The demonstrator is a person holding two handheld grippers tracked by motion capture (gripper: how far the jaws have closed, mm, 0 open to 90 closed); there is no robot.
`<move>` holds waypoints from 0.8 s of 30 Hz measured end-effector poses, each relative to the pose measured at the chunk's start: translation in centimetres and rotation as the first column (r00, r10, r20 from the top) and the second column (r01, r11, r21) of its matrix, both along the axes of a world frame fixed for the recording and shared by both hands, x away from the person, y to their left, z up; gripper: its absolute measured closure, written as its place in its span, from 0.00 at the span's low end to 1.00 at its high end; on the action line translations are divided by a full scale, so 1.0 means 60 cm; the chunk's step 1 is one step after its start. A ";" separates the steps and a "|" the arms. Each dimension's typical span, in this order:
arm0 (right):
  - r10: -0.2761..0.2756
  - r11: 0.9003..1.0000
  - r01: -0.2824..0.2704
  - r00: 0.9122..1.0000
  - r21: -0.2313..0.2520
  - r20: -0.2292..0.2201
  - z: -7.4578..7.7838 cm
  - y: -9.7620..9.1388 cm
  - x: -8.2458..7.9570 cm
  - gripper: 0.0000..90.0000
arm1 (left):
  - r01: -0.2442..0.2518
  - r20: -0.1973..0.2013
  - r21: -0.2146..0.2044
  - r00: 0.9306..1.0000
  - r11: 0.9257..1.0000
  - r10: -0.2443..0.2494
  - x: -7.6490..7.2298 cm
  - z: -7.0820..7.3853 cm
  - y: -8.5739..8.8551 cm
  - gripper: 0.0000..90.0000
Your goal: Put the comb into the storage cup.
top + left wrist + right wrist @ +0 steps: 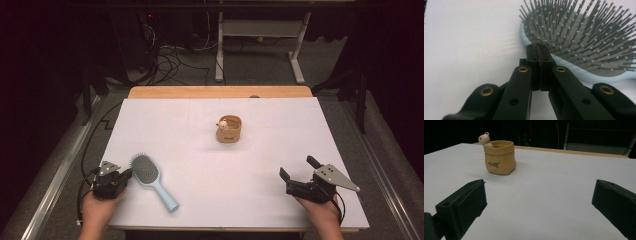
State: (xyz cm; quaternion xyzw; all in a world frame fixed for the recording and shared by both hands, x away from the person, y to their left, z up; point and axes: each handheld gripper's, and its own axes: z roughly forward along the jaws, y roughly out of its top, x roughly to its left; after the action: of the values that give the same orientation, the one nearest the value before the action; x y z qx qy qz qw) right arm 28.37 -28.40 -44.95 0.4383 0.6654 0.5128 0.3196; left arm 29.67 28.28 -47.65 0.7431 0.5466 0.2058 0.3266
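Note:
A light blue hairbrush (150, 180) lies bristles up near the table's front left, its handle pointing to the front right. My left gripper (127, 173) sits just left of the brush head, shut with nothing between its jaws. In the left gripper view the closed tips (539, 53) reach the rim of the brush head (584, 42). A tan pot (229, 129) with a small bear figure on its rim stands mid-table. My right gripper (299, 168) rests at the front right, open and empty. The right gripper view shows the pot (499, 157) far ahead on the left.
The white table top (210, 165) has a wooden strip along its far edge. Beyond it stand a desk frame (260, 40) and tangled cables (170, 60) on the floor. A person's hands hold both grippers at the front edge.

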 end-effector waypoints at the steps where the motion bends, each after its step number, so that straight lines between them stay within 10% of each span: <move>1: 0.000 1.000 0.000 1.000 0.000 0.000 0.000 0.000 0.000 0.00 | 0.000 0.000 0.000 1.000 1.000 0.000 0.000 0.000 0.000 1.00; 24: -0.001 1.000 0.001 1.000 0.006 -0.002 -0.002 -0.001 0.001 0.00 | 0.078 0.003 -0.023 0.997 0.997 -0.078 0.086 0.012 -0.079 1.00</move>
State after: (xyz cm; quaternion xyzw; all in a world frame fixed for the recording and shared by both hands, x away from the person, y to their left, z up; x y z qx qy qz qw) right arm 28.42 -28.49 -45.04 0.4398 0.6641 0.5142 0.3179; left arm 34.83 23.55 -46.93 0.7596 0.5193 0.1874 0.3438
